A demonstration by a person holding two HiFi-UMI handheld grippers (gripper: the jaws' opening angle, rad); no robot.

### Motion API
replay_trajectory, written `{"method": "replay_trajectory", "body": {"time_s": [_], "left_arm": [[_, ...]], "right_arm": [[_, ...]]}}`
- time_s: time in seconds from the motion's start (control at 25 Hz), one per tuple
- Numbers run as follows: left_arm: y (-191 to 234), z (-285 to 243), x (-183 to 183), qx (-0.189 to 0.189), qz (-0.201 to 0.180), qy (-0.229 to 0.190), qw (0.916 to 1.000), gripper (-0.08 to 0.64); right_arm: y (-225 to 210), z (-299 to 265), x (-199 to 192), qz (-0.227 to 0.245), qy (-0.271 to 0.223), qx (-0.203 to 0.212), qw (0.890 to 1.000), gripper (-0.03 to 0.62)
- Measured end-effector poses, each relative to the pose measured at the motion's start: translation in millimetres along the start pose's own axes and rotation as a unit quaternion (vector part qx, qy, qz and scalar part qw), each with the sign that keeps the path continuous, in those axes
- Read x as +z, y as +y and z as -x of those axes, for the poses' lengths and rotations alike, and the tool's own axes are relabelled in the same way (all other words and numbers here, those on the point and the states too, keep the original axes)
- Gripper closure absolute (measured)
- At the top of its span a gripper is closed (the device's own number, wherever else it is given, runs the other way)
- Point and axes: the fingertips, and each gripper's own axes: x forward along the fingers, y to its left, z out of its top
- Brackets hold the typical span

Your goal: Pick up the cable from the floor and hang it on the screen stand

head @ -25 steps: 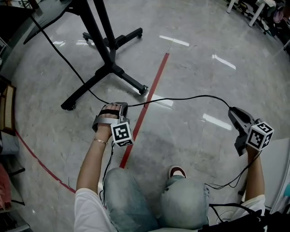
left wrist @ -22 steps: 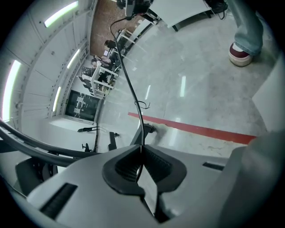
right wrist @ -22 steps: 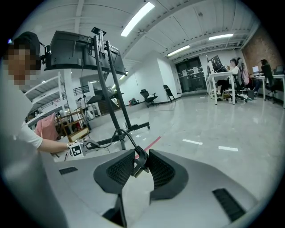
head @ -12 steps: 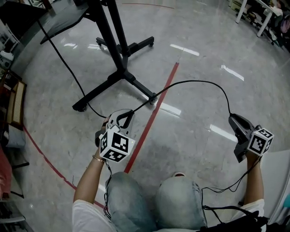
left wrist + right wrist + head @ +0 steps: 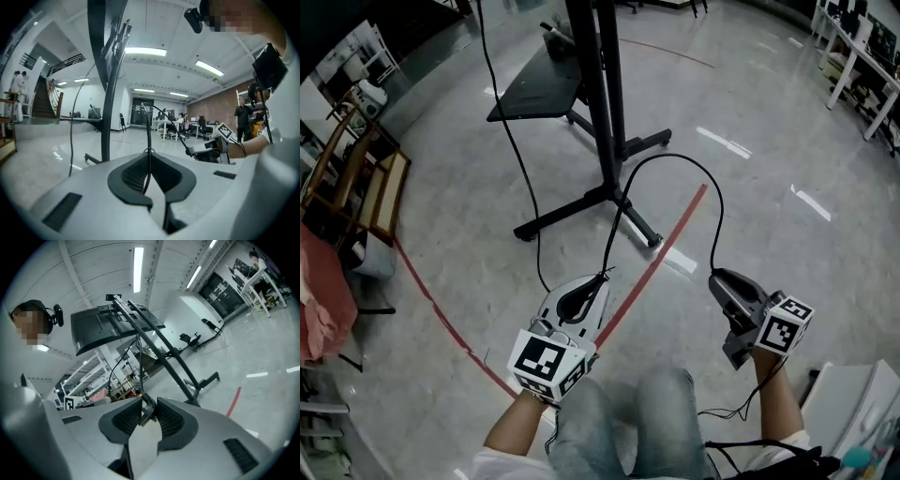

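Beside the screen stand (image 5: 602, 112), our left gripper (image 5: 604, 277), jaws just closing, pinches the cable (image 5: 667, 155); our right gripper (image 5: 716, 277) clamps its plug (image 5: 146, 415).

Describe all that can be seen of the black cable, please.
The black cable is thin, round and flexible, rubber-like by its look. It arches high off the floor between the two grippers. The left gripper pinches it partway along; its fingers have just been closing on it. The right gripper grips its end, a thicker moulded plug with a metal tip. Beyond the left gripper it sags in a slack loop, then rises beside the black stand and leaves the picture's top.
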Motion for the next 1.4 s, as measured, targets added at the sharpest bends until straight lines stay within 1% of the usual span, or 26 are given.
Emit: {"method": "replay_trajectory", "body": {"time_s": [0.12, 0.24, 0.32, 0.4, 0.52, 0.64, 0.76, 0.92, 1.04, 1.16, 1.4], "left_arm": [[-6.9, 40.9, 60.4, 0.032, 0.034, -0.002, 0.9989, 0.538], [-11.6, 75.2, 114.5, 0.060, 0.058, 0.007, 0.9965, 0.538], [-16.2, 97.1, 149.9, 0.076, 0.072, 0.009, 0.9945, 0.538], [-22.8, 117.8, 186.9, 0.088, 0.078, 0.005, 0.9931, 0.540], [-34.9, 147.9, 242.6, 0.095, 0.080, -0.004, 0.9923, 0.540], [-45.0, 180.8, 292.7, 0.103, 0.076, -0.015, 0.9917, 0.540], [-44.6, 219.4, 337.0, 0.118, 0.071, -0.033, 0.9899, 0.540], [-36.1, 274.5, 392.6, 0.148, 0.049, -0.069, 0.9854, 0.540], [-27.9, 315.1, 428.9, 0.172, 0.029, -0.100, 0.9796, 0.540], [-15.4, 352.4, 458.6, 0.194, 0.013, -0.128, 0.9724, 0.540], [30.7, 409.1, 502.9, 0.233, 0.007, -0.167, 0.9579, 0.540]], "right_arm": [[71.7, -10.4, 38.3, -0.007, 0.023, 0.035, 0.999, 0.480], [131.3, -8.9, 78.2, 0.005, 0.047, 0.054, 0.997, 0.480], [166.6, -4.8, 107.0, 0.014, 0.055, 0.065, 0.996, 0.480], [201.4, 0.3, 134.6, 0.021, 0.058, 0.073, 0.995, 0.480], [253.1, 8.0, 171.0, 0.026, 0.058, 0.082, 0.995, 0.480], [304.4, 14.4, 202.2, 0.029, 0.055, 0.092, 0.994, 0.480], [356.6, 15.0, 224.7, 0.039, 0.054, 0.106, 0.992, 0.480], [427.8, 6.0, 250.6, 0.069, 0.051, 0.140, 0.986, 0.480], [480.9, -5.8, 268.7, 0.099, 0.042, 0.177, 0.978, 0.480], [528.8, -18.1, 283.6, 0.118, 0.026, 0.206, 0.971, 0.480], [602.6, -54.1, 304.1, 0.140, -0.007, 0.248, 0.959, 0.480]]}}
